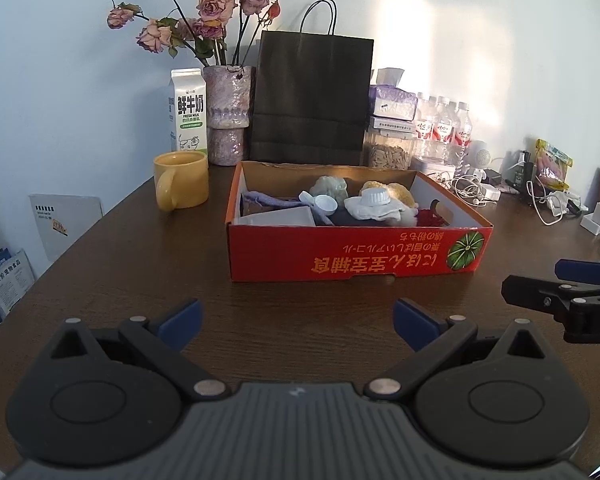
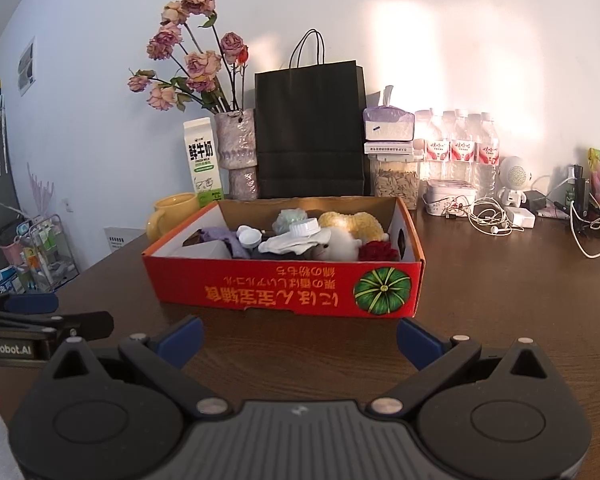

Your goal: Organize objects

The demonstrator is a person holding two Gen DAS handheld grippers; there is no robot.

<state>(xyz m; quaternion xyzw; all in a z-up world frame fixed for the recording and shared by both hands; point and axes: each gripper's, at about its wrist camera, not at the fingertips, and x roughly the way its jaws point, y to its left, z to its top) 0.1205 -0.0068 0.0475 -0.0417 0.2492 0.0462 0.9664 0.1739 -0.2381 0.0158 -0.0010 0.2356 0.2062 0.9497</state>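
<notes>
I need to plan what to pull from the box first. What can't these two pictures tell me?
- Box contents: both views, near wall hides the lower layers.
- Dark item under the white cloth: both views, covered, unidentifiable.
- Black bag interior: closed.
- Cables at the back: too small to sort.

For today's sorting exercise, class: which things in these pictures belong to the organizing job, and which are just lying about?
Belongs to the job:
red cardboard box
white bottle cap in the box
white scoop in the box
left gripper, jaws open
right gripper, jaws open

Just lying about:
yellow mug
milk carton
black paper bag
water bottles
earphone cables
</notes>
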